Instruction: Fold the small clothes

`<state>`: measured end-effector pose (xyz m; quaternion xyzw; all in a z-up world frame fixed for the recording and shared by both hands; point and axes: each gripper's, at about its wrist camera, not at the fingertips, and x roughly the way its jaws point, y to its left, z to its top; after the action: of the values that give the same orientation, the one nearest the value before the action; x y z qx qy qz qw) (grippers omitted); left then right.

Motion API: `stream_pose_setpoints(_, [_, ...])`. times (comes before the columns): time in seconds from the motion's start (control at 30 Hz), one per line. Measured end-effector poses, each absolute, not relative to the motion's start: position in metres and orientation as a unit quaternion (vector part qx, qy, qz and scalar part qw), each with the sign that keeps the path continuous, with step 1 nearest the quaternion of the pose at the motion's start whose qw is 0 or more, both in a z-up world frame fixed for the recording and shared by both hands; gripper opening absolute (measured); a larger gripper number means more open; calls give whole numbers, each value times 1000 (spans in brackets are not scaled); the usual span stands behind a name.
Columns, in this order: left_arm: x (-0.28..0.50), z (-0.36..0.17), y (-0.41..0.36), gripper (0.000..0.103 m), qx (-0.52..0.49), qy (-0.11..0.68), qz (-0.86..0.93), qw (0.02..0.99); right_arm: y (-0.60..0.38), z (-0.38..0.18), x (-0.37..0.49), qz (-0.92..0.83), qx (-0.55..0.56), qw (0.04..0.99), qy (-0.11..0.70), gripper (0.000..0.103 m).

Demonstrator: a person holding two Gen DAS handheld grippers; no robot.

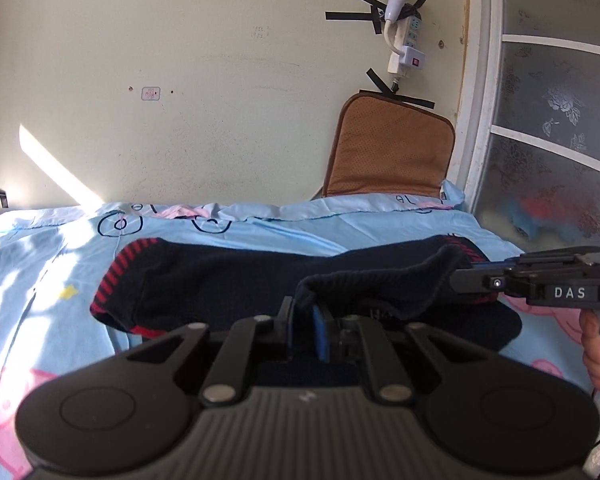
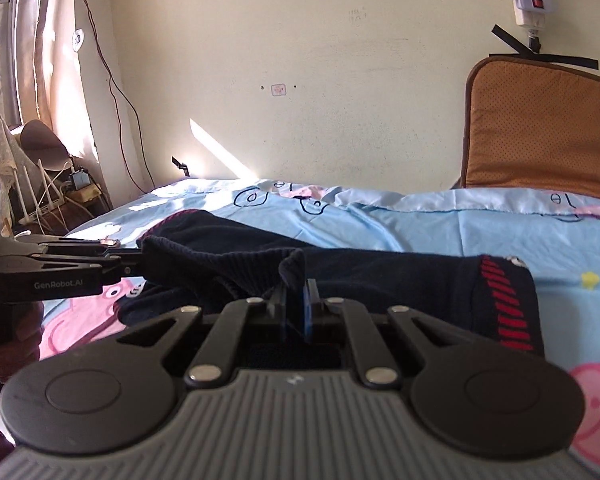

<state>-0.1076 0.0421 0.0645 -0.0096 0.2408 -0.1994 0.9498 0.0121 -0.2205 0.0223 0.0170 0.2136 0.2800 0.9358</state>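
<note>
"DAS" reads in white letters on the side of the right gripper [image 1: 458, 280] where it enters the left wrist view from the right. "GenRobot.AI" reads on the side of the left gripper [image 2: 140, 264] in the right wrist view, coming in from the left. The blue sheet [image 1: 380, 228] carries pink cartoon pigs and dark outline drawings; two marks near its far edge look like digits, but I cannot read them surely.

The garment [image 1: 228, 280] is dark navy knit with red-striped bands at its ends. Its long axis runs left to right across both views, crosswise to each gripper's fingers. One red band [image 1: 120, 276] lies at the far left of the left gripper; another [image 2: 504, 300] lies just right of the right gripper.

The garment lies flat on the sheet directly ahead of both grippers, with its near edge [image 1: 380, 280] lifted off the bed. The left gripper's jaws are pressed together on that ribbed edge, just above its blue pads [image 1: 319, 332]. The right gripper's jaws are likewise closed on the edge [image 2: 292, 264], the cloth sagging between the two grips.

A brown cushion [image 1: 392, 148] leans on the wall behind.
</note>
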Motion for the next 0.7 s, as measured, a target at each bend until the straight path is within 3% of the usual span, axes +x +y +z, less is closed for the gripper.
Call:
stream_pose_setpoints(0.17, [-128,45,32,12,18,263,-206,942,-220,-9,-5,253,9,935,246,11])
stream_pose_setpoints(0.27, [-135,43,37,24,25,280,-218,934,-224,-19,-12,273,12,923,272,24])
stream_pose_setpoints(0.3, [-139,46,41,29,26,271,-228,935,-227,-18,-17,281,16,921,271,35])
stream_pose_setpoints(0.33, [-146,53,50,39,24,250,-231,940,-232,-15,-22,284,21,922,261,39])
stream_pose_setpoints(0.4, [-150,72,70,59,15,204,-210,956,-243,-5,-28,283,37,928,238,39])
stream_pose_setpoints(0.47, [-143,89,90,67,1,174,-161,971,-255,7,-28,257,55,942,209,39])
stream_pose_setpoints(0.53, [-122,96,107,90,-18,181,-107,978,-273,16,-20,191,85,960,187,53])
stream_pose_setpoints(0.63, [-71,86,129,95,-66,258,-52,962,-299,11,3,117,136,966,186,72])
stream_pose_setpoints(0.7, [-43,71,136,94,-101,308,-43,945,-308,1,23,85,150,963,206,73])
